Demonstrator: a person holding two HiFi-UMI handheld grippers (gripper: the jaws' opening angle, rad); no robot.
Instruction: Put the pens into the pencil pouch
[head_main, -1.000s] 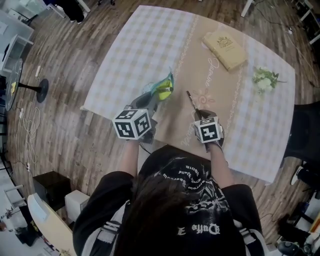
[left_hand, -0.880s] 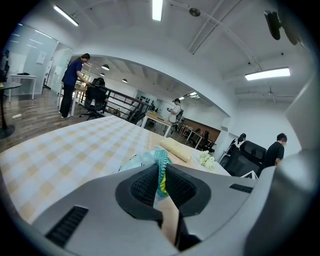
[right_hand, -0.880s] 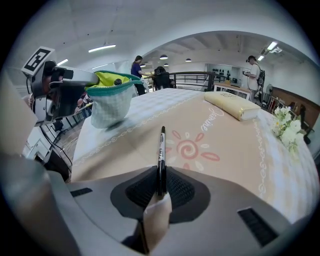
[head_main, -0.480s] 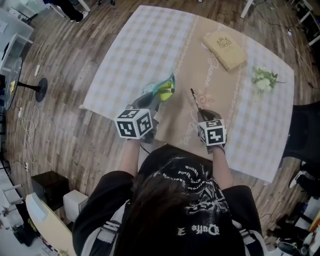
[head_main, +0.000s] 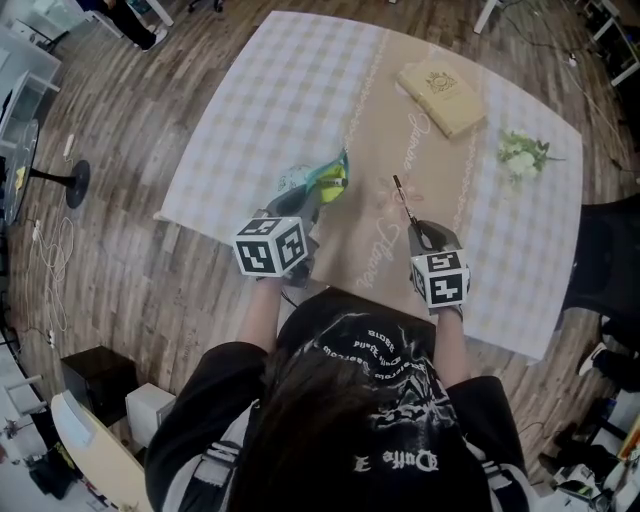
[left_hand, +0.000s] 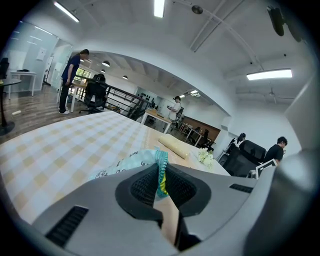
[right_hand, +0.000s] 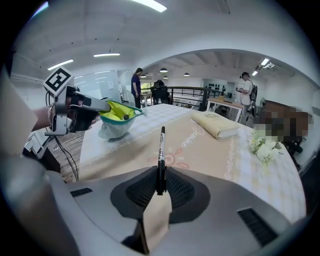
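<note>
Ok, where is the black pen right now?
In the head view the pen is right of centre, clamped in the right tool, with the pencil pouch to its left, held by the left tool.

Open tablecloth (head_main: 365, 190) between pouch (head_main: 318, 180) and pen (head_main: 404, 200); book (head_main: 441, 97), flowers (head_main: 522, 155) far side, well apart.

Bright, even indoor light, fisheye-warped at the edges.
Ceiling light strips (left_hand: 159, 7) high above the fingers (left_hand: 142, 186) leave only soft, faint shadows on the table (head_main: 300, 90). Both gripper views bend straight lines and fall to black in the corners; the grey casing (left_hand: 240, 220) below the fingers looks soft, while the head view is crisp.
</note>
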